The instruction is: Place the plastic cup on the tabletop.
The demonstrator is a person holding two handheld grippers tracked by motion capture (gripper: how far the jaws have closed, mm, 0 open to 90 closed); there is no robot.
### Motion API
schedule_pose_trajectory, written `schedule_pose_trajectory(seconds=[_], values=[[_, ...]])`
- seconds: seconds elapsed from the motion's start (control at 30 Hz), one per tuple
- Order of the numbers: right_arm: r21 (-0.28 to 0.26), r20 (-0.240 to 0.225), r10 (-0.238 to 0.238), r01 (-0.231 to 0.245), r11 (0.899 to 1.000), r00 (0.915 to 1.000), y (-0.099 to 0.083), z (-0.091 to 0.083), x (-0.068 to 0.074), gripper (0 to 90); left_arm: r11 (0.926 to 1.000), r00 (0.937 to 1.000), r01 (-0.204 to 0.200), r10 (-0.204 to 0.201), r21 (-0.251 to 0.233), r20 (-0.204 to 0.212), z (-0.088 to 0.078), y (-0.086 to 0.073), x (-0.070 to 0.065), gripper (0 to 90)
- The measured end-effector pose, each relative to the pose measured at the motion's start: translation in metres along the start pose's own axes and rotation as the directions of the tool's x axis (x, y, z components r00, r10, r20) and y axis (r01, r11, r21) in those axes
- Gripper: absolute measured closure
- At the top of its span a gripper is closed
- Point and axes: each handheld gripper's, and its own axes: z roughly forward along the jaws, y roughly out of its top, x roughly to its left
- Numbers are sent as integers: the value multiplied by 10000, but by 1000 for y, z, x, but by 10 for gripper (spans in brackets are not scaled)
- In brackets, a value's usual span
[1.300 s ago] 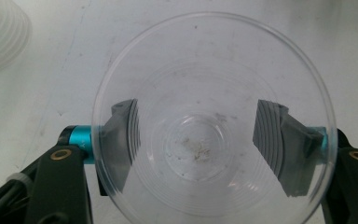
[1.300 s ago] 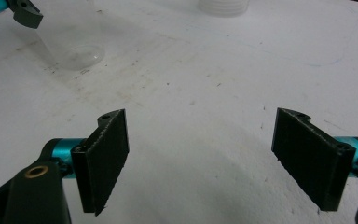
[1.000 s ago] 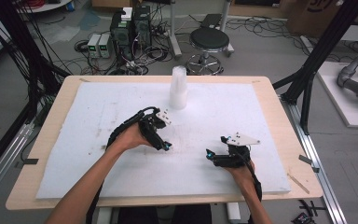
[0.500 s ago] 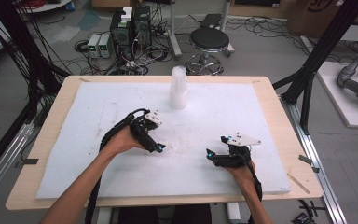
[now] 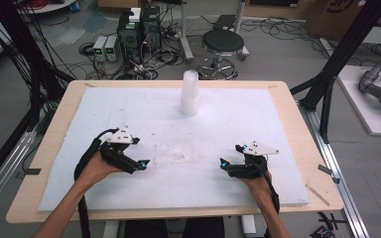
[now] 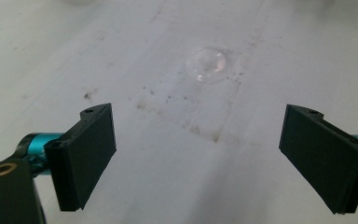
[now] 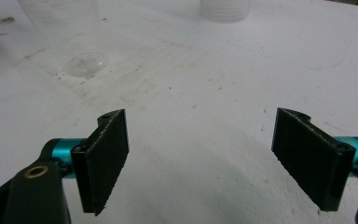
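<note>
Handheld grippers – construction

Left gripper (image 5: 141,164) and right gripper (image 5: 226,163): black bodies, flat black jaws, teal fittings, brass screw, grey three-cornered plates – trailing black cables.

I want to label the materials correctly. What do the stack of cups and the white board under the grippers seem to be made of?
The stack of cups looks like thin translucent plastic, milky white with faint ribs where the cups nest. The white board looks like matte foam or similar soft sheet: dull, no glare, with scuffs, brown stains and a pressed round dent. Its exact material stays uncertain.
</note>
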Motion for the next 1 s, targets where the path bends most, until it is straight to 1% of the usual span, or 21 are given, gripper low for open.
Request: schedule_pose_trajectory(seconds=[0.07, 0.1, 0.13, 0.2, 0.23, 0.27, 0.3, 0.4, 0.47, 0.53, 0.57, 0.6, 0.63, 0.7, 0.73, 0.8, 0.83, 0.93, 1.0], values=[[-46, -5, 22, -22, 10000, 10000, 0, 0, 0, 184, 9988, 9991, 297, -309, -391, -287, -7, -12, 1, 110], [-46, -5, 22, -22, 10000, 10000, 0, 0, 0, 184, 9978, 9985, 399, -418, -529, -365, -9, -16, 1, 110], [-77, -10, -9, 9, 10000, 10000, 0, 0, 0, 184, 9957, 9969, 547, -587, -754, -522, -12, -23, 0, 111], [-85, 57, -1, 2, 10000, 10000, 0, 0, -1, 184, 9928, 9935, 681, -765, -988, -842, -18, -32, -1, 113], [-172, 89, 64, -63, 9998, 9999, 0, -1, 0, 184, 9863, 9899, 912, -1048, -1375, -951, -22, -39, -3, 114], [-172, 89, 64, -63, 9998, 9999, 0, -1, 0, 184, 9863, 9899, 912, -1048, -1375, -951, -22, -39, -3, 115], [-198, 130, 51, -49, 9998, 9999, -1, -2, 0, 184, 9808, 9874, 1042, -1219, -1651, -1013, -25, -45, -4, 115], [-311, 158, 34, -30, 9995, 9999, -1, -3, 1, 184, 9752, 9838, 1048, -1304, -1952, -1233, -29, -56, -6, 114], [-397, 171, 21, -14, 9992, 9999, -2, -4, 0, 184, 9699, 9806, 1093, -1411, -2177, -1364, -30, -62, -6, 115], [-518, 164, 29, -21, 9987, 9999, -2, -5, 0, 184, 9598, 9761, 1160, -1578, -2556, -1493, -30, -68, -7, 116], [-518, 164, 29, -21, 9987, 9999, -2, -5, 0, 184, 9560, 9735, 1142, -1620, -2701, -1616, -32, -70, -7, 116], [-511, 181, 99, -90, 9987, 9998, -3, -5, 1, 184, 9525, 9723, 1143, -1656, -2823, -1649, -32, -70, -8, 120], [-634, 218, 68, -54, 9980, 9997, -3, -6, 0, 184, 9517, 9722, 1161, -1675, -2844, -1637, -33, -71, -7, 119], [-693, 233, 76, -59, 9976, 9997, -3, -6, 0, 184, 9507, 9724, 1170, -1684, -2871, -1613, -33, -71, -7, 120], [-751, 254, 88, -68, 9971, 9996, -4, -7, 1, 184, 9512, 9720, 1151, -1673, -2863, -1649, -33, -71, -7, 120], [-845, 298, 82, -56, 9964, 9995, -4, -8, 1, 184, 9487, 9699, 1187, -1740, -2932, -1702, -33, -71, -8, 127], [-870, 331, 58, -29, 9962, 9994, -4, -8, 1, 184, 9492, 9698, 1207, -1752, -2906, -1696, -33, -71, -7, 126], [-896, 357, 66, -34, 9960, 9993, -5, -9, 2, 184, 9432, 9687, 1306, -1869, -3055, -1631, -34, -72, -6, 127], [-984, 367, 19, 17, 9951, 9993, -5, -9, 1, 184, 9359, 9671, 1377, -1977, -3242, -1601, -36, -74, -5, 127]])
